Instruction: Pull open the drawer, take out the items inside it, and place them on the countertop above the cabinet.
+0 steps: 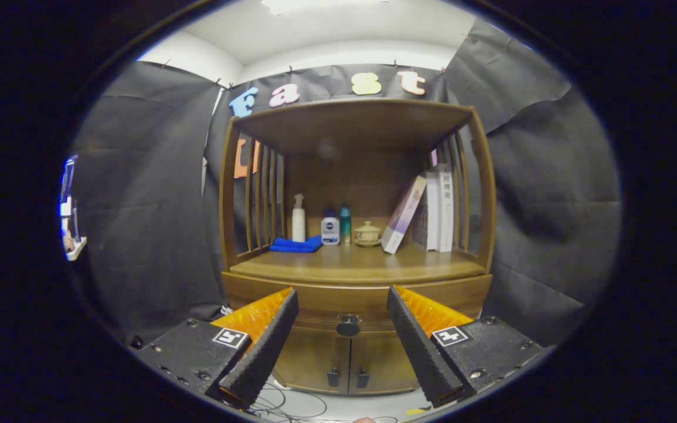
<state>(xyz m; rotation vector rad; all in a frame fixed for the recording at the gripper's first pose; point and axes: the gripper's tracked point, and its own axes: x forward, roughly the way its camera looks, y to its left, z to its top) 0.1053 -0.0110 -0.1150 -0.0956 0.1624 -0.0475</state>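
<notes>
Open, empty jaws frame the shut drawer's knob (348, 325); bottles (329, 230) and books (432, 211) crowd the countertop (356, 264).

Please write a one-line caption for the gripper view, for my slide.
Open gripper faces the closed drawer, its knob between the fingers, below the cabinet's countertop.

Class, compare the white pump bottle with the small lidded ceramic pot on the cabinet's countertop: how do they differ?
The white pump bottle is tall, slim and plain white; the small lidded ceramic pot is squat, round and beige. The bottle stands behind a folded blue cloth; the pot sits on a saucer. Both stand upright, beyond the open gripper.
</notes>
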